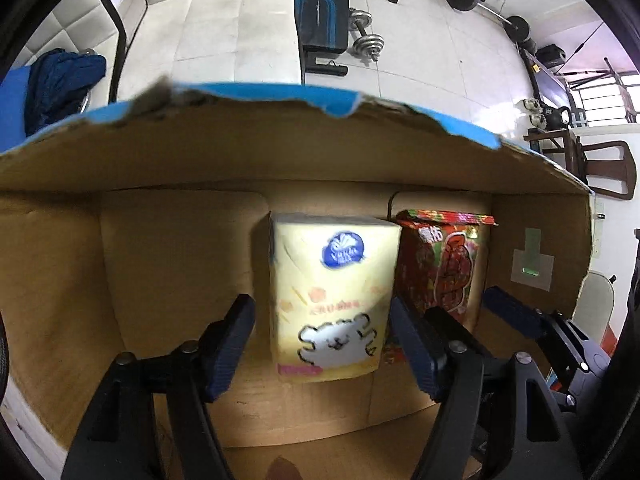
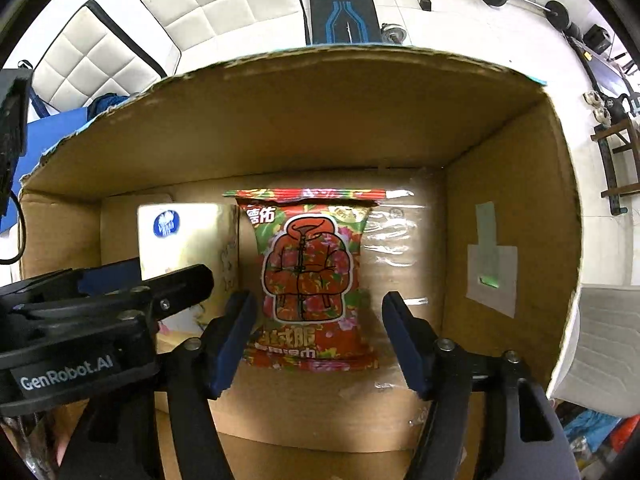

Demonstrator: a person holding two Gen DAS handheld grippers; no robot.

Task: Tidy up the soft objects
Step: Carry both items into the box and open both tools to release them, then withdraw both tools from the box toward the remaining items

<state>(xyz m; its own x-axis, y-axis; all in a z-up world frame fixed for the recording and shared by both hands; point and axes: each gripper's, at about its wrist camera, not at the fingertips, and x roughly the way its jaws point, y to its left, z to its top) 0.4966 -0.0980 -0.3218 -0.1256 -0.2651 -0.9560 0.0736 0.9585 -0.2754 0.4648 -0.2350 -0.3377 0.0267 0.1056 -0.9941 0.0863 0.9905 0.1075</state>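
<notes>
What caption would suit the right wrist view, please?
Open right hand-held gripper facing a red packet standing beside a yellow packet in a cardboard box.

A weight bench (image 1: pixel 320 8), dumbbell (image 1: pixel 366 36) and barbell (image 1: pixel 486 6) occupy the tiled floor (image 1: pixel 240 32).

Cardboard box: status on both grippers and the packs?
Left gripper open around yellow tissue pack. Right gripper open around red wet-wipes pack. Both packs upright, side by side in cardboard box. Nothing blocking.
</notes>
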